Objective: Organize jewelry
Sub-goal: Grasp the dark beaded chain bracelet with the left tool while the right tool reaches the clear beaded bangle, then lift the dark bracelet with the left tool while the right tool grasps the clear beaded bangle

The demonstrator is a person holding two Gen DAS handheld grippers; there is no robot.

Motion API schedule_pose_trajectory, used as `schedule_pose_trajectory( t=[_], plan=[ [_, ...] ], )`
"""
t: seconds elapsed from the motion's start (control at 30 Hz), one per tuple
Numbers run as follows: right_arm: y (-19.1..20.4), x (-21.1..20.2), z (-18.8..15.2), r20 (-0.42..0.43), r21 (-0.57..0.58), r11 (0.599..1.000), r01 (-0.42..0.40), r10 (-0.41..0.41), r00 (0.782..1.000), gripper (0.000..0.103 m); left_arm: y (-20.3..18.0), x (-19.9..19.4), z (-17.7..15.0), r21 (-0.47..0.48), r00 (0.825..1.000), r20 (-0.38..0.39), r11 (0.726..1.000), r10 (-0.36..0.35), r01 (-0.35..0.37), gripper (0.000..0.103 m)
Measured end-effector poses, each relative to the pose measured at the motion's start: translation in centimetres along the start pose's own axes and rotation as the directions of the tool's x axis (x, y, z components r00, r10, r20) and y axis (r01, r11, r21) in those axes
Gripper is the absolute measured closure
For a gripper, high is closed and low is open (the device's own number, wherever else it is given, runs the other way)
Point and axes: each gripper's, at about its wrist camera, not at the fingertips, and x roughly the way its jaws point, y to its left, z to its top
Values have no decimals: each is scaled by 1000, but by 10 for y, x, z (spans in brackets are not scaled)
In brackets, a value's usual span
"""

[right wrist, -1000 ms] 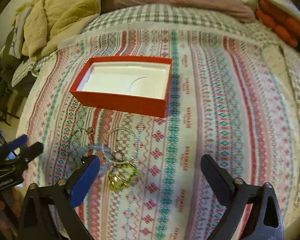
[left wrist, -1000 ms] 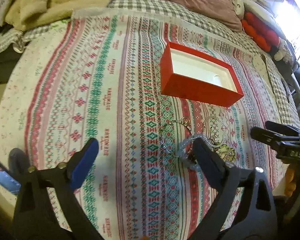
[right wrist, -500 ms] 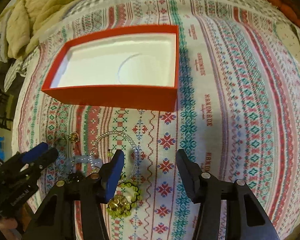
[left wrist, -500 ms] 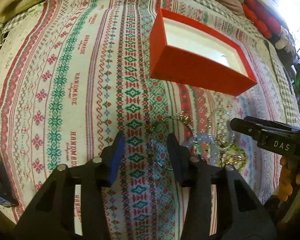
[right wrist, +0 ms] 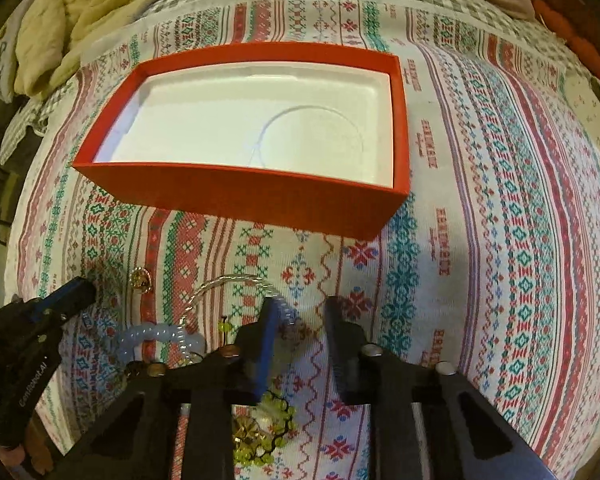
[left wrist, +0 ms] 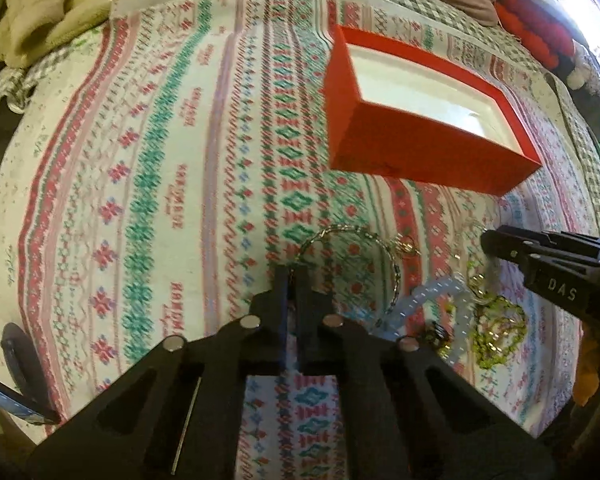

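L gripper: jaws just closed, pressed tight together w/ no gap, tips right at the edge of the silver chain bracelet; can't tell if a link is caught. R gripper: jaws just been narrowing, small gap left, a clear bead strand runs up to the blue pad; grip unclear. Pale blue bead bracelet and green bead piece lie between the two. Red box, white-lined, sits just beyond on the patterned cloth.
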Motion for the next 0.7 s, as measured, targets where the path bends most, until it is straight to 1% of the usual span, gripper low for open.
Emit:
schedule_pose_trajectory(
  t=[0.07,0.13,0.2,0.23,0.27,0.3,0.33,0.37,0.4,0.53,0.67,0.7],
  plan=[
    [0,-1,4,24,-2,1000,-23,23,999,83,6,-1,1,-9,1000,10,1000,9,-9,99],
    [-2,-4,5,40,7,998,-56,55,998,82,14,-2,1,-26,1000,18,1000,3,-2,99],
    [-4,-8,6,37,17,995,-100,99,994,79,21,-6,2,-41,999,30,999,-24,25,98],
    [-6,-9,7,27,25,992,-126,125,992,77,23,-7,2,-48,999,28,998,-40,42,95],
    [-7,-9,7,20,32,990,-140,139,990,68,24,-6,4,-55,997,22,996,-68,69,86],
    [-10,-11,7,17,41,987,-156,155,988,59,24,-7,5,-62,995,20,993,-97,98,72],
    [-11,-13,7,22,45,985,-165,164,986,33,25,-8,5,-66,993,19,990,-120,121,65],
    [-13,-17,7,30,45,984,-173,171,985,24,25,-10,6,-66,990,23,988,-138,139,55],
    [-11,-19,7,36,38,983,-179,177,983,24,22,-12,6,-57,988,29,987,-151,152,51],
    [3,-24,8,24,1,985,-172,172,985,24,6,-10,8,5,988,18,988,-154,154,48],
    [12,-7,5,-8,-24,989,-147,147,989,24,3,-3,9,2,990,-1,990,-142,142,47],
    [15,-2,5,-16,-27,992,-126,125,992,24,3,-2,10,-2,990,-3,990,-142,142,47]
  ],
)
